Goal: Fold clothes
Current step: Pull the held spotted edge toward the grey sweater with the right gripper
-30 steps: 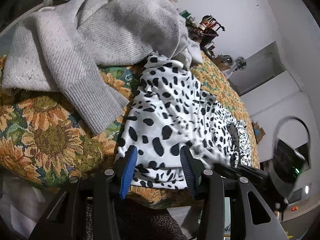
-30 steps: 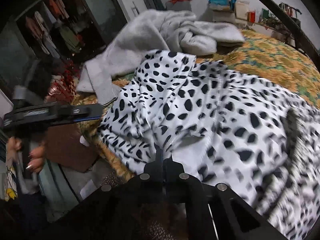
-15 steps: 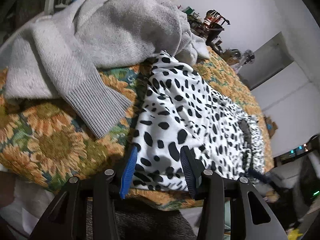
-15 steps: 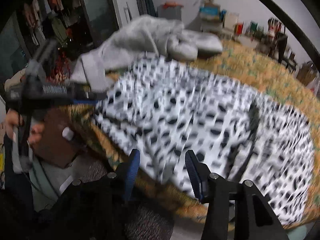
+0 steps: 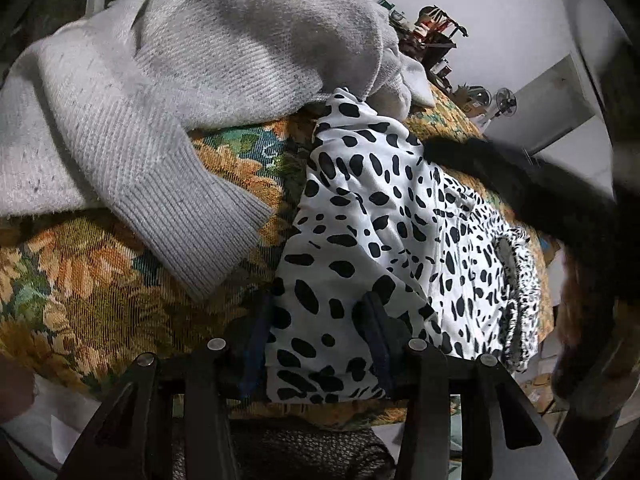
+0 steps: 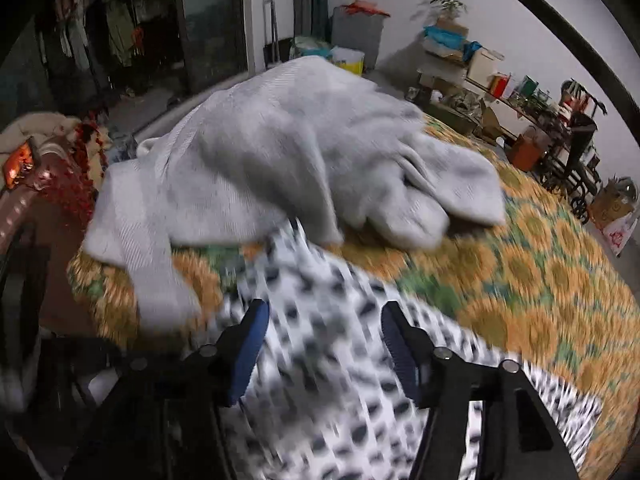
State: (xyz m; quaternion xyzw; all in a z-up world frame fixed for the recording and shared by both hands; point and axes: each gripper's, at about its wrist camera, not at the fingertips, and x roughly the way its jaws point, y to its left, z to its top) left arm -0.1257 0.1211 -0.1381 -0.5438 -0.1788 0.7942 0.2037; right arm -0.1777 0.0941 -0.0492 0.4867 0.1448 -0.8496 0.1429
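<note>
Jaws apart on both grippers, the right gripper point(image 6: 322, 354) just opened over the spotted garment point(image 5: 384, 248) on the bed point(image 5: 100, 300); the grey sweater point(image 5: 168, 80) alongside risks snagging.

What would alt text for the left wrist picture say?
A white garment with black spots lies on a sunflower-patterned bedspread, its near edge between the open fingers of the left hand-held gripper. A grey knit sweater is heaped behind it.

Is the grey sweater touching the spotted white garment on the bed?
Touching. In the left wrist view the grey sweater lies over the top edge of the spotted garment.
</note>
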